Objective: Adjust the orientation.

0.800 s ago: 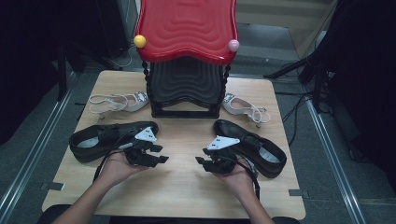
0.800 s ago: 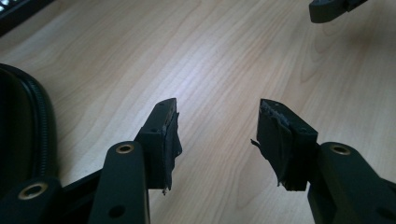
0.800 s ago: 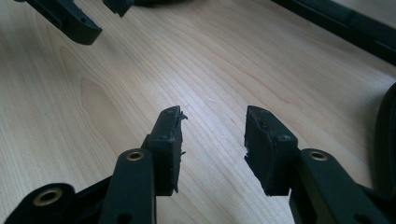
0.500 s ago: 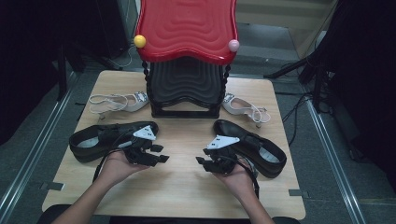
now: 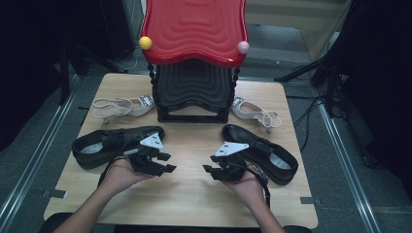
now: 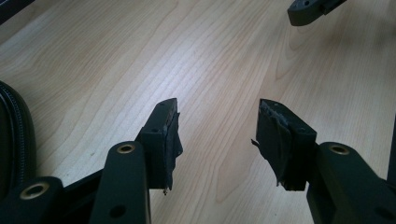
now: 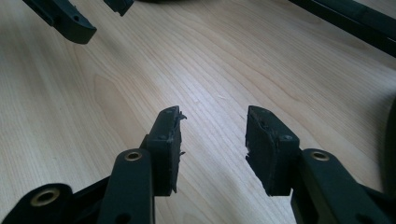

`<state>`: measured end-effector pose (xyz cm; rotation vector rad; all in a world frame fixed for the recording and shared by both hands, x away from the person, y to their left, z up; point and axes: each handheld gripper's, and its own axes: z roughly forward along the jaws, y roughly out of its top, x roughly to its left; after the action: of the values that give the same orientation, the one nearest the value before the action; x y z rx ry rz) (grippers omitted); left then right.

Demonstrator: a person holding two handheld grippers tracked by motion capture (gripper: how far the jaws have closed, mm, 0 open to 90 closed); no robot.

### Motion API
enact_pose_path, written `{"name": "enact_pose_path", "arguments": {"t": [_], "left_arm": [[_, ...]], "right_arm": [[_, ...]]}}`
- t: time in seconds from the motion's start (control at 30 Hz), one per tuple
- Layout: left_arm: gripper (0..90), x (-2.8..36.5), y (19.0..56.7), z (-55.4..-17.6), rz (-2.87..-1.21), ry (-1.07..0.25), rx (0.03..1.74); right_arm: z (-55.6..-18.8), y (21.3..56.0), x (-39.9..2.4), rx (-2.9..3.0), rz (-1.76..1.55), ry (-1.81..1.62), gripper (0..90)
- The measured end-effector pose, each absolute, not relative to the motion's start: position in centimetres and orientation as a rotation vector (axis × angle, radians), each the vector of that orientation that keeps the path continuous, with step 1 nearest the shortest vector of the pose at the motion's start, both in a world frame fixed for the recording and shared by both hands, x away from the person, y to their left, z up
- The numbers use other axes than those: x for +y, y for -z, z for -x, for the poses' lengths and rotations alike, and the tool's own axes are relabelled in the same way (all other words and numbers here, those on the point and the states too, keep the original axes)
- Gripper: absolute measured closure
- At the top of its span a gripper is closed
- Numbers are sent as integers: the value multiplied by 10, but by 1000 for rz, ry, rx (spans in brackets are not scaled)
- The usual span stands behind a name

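Wooden table (image 5: 184, 194): black shoes lie left (image 5: 104, 145) and right (image 5: 265, 150), rack (image 5: 193, 90) far. Left gripper (image 5: 167, 162) and right gripper (image 5: 210, 170) sit near-centre, jaws apart, empty. Nothing picked up yet; all shoe work remains.

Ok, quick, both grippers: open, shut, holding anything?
Left gripper: open, nothing between the jaws, just bare table.
Right gripper: open, empty too.
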<state>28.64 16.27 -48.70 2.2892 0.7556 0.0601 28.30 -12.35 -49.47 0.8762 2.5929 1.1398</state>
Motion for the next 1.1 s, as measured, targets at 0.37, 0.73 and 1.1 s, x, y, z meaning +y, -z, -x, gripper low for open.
{"name": "enact_pose_path", "arguments": {"t": [0.37,0.73,1.1], "left_arm": [[479,170,484,-288,-2309,-66,750],[502,183,476,-292,-2304,-62,776],[504,210,456,-291,-2282,-85,828]], "right_arm": [[-283,495,-123,2599,-877,-1144,584],[-283,493,-123,2601,-906,-1182,570],[-283,492,-118,2620,-875,-1197,565]]}}
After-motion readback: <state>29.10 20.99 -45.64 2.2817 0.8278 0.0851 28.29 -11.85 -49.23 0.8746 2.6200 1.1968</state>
